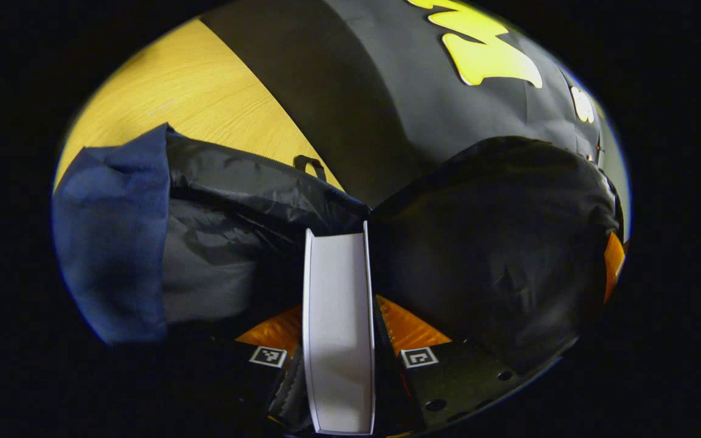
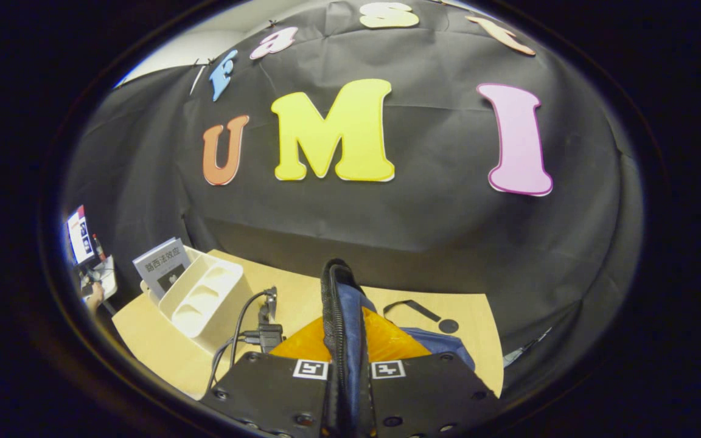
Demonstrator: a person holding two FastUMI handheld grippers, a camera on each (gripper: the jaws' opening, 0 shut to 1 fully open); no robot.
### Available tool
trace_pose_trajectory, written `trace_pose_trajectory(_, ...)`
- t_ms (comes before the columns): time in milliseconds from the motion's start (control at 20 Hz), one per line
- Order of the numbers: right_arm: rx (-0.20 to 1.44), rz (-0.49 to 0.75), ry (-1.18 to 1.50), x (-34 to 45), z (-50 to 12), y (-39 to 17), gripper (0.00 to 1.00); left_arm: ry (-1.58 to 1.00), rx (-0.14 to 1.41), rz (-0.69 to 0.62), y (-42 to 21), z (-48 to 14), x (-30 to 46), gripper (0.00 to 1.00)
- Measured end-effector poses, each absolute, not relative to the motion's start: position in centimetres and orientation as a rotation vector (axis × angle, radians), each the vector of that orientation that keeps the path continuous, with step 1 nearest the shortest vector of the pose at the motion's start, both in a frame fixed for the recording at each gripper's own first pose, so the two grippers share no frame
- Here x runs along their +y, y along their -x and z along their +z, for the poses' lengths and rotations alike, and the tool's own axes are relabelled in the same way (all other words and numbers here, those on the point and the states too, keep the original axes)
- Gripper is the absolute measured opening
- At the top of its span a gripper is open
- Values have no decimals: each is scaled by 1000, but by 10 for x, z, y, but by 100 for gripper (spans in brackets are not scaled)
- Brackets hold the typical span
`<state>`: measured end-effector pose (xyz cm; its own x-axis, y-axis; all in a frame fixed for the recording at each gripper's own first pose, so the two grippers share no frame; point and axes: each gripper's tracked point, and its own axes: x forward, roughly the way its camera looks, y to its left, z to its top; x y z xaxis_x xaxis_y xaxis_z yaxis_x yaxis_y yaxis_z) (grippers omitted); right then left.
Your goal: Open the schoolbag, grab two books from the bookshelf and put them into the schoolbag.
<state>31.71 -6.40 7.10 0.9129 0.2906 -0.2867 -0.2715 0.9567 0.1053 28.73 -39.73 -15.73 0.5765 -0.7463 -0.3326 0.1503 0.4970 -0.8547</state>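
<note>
My left gripper (image 1: 338, 319) is shut on a book (image 1: 338, 286), seen edge-on with its white page block facing me. The book stands over the open schoolbag (image 1: 113, 231), dark blue outside with black lining (image 1: 235, 201); its far end reaches into the dark opening. My right gripper (image 2: 344, 340) is shut on a black-edged blue fold of the schoolbag (image 2: 339, 298) and holds it up above the table. A cream bookshelf (image 2: 204, 295) stands at the left of the right gripper view, with one grey book (image 2: 162, 263) leaning in its far end.
The wooden table (image 2: 162, 347) carries the bookshelf and bag. A black device with a cable (image 2: 265, 331) sits close to the left of my right gripper. A bulging black part of the bag (image 1: 496, 243) rises right of the held book. The black cloth wall stands behind.
</note>
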Motion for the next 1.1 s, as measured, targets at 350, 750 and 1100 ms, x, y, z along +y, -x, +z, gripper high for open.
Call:
trace_pose_trajectory(350, 323, 233, -67, -90, 52, -316, 11, 408, 667, -525, -279, -133, -329, 84)
trace_pose_trajectory(750, 326, 217, -25, -101, 37, -307, 11, 248, 609, -516, -244, -83, -269, 92)
trace_pose_trajectory(1100, 344, 197, -19, -104, 27, -304, 11, 69, 445, -409, -221, -15, -173, 92)
